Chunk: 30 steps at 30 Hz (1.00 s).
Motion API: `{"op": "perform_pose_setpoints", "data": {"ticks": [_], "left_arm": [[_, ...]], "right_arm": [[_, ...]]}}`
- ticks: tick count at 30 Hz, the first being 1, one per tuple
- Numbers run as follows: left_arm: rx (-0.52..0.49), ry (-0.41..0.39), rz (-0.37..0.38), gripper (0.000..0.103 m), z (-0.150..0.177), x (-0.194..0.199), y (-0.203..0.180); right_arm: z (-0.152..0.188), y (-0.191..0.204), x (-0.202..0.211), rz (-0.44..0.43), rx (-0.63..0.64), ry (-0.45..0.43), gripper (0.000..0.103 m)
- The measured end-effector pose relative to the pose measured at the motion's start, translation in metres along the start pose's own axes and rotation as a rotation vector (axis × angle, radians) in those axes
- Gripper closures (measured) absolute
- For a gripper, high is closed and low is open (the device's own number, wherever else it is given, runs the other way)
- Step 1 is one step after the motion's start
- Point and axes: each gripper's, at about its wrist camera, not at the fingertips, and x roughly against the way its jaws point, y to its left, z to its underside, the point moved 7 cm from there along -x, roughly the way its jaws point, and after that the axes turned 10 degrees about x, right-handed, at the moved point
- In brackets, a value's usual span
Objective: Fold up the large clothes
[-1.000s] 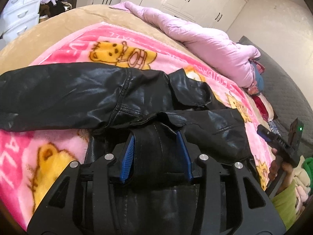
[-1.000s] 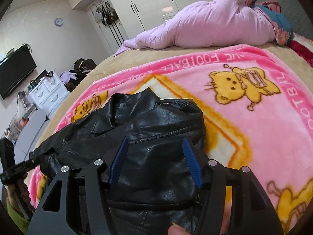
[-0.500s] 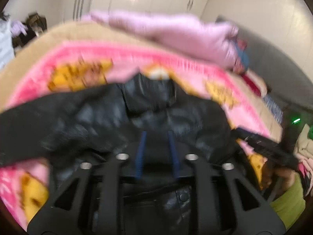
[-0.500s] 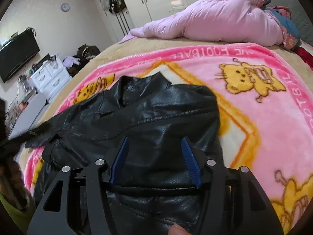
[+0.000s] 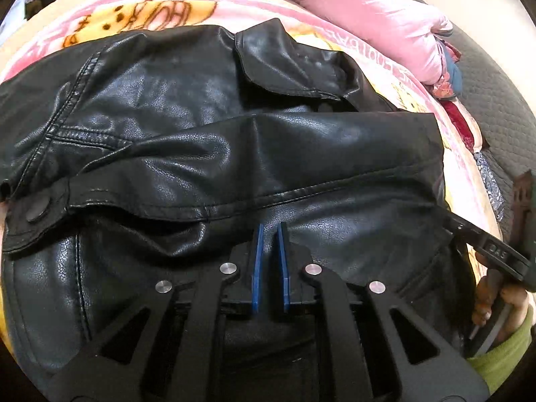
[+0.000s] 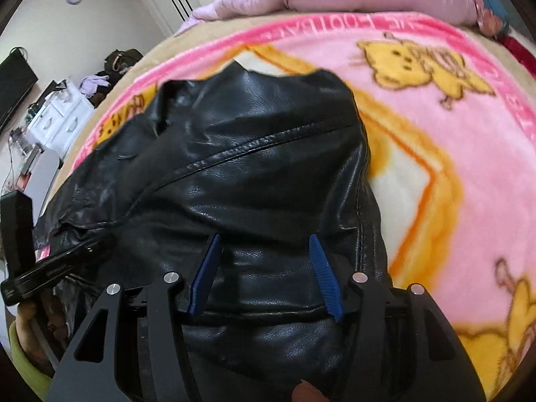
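Note:
A black leather jacket lies on the pink cartoon blanket, one sleeve folded across its chest and the collar on the far side. My left gripper is low on the jacket's near part, its blue pads drawn together and pinching the leather. My right gripper hovers over the jacket near its right edge. Its blue pads stand well apart, their inner faces bare. At the right edge of the left wrist view, a hand in a green sleeve holds the right gripper. The left gripper shows at the left edge of the right wrist view.
A bunched pink duvet lies along the far side of the bed, with folded clothes at its right end. A white dresser, a bag and a dark screen stand beyond the bed's left side. Bare blanket stretches right of the jacket.
My left gripper has dropped onto the jacket and its pads have closed from wide apart to nearly touching. The right gripper has sunk lower over the jacket, and its jaws have hardly changed.

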Motion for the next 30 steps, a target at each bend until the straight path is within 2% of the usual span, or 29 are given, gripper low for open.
{"op": "perform_pose_setpoints", "data": {"ticks": [2,5,8,10,13,15,18,20,21,22,23,25,27,28,30], "left_arm": [[-0.008,-0.005,-0.003,0.099,0.001,0.001,0.000],[-0.024,-0.012,-0.008,0.099,0.001,0.002,-0.002],[-0.040,-0.020,-0.020,0.099,0.002,0.001,-0.005],[-0.056,-0.026,-0.034,0.099,0.003,0.001,-0.007],[-0.077,-0.036,-0.047,0.099,0.003,0.001,-0.011],[-0.091,-0.046,-0.059,0.099,0.004,0.001,-0.012],[-0.104,-0.060,-0.064,0.097,0.004,0.003,-0.013],[-0.107,-0.073,-0.048,0.092,0.004,0.007,-0.017],[-0.114,-0.079,-0.045,0.087,0.005,0.008,-0.019],[-0.123,-0.086,-0.046,0.084,0.005,0.010,-0.020],[-0.128,-0.093,-0.048,0.084,0.005,0.011,-0.021],[-0.137,-0.102,-0.068,0.084,0.003,0.012,-0.020],[-0.119,-0.091,-0.061,0.084,0.002,0.009,-0.015],[-0.107,-0.085,-0.052,0.088,0.001,0.007,-0.013],[-0.094,-0.085,-0.043,0.092,0.000,0.005,-0.010]], "right_arm": [[-0.003,0.000,0.006,-0.020,-0.007,-0.017,0.049],[-0.019,-0.003,0.035,-0.047,-0.014,-0.123,0.049],[-0.052,-0.022,0.065,0.000,-0.053,-0.257,0.045],[-0.073,-0.040,0.070,0.029,-0.122,-0.292,0.040],[-0.104,-0.056,0.048,0.051,-0.198,-0.219,0.039],[-0.122,-0.057,0.027,0.092,-0.195,-0.150,0.039],[-0.134,-0.055,-0.015,0.151,-0.174,0.007,0.041],[-0.132,-0.056,-0.034,0.171,-0.171,0.066,0.046],[-0.128,-0.059,-0.041,0.203,-0.162,0.103,0.056],[-0.126,-0.060,-0.045,0.225,-0.141,0.121,0.076],[-0.124,-0.061,-0.047,0.225,-0.118,0.124,0.078],[-0.123,-0.067,-0.044,0.191,-0.119,0.093,0.091],[-0.124,-0.084,-0.036,0.156,-0.198,0.037,0.094],[-0.122,-0.099,-0.033,0.132,-0.265,0.013,0.094],[-0.115,-0.119,-0.037,0.108,-0.330,0.007,0.095]]}}
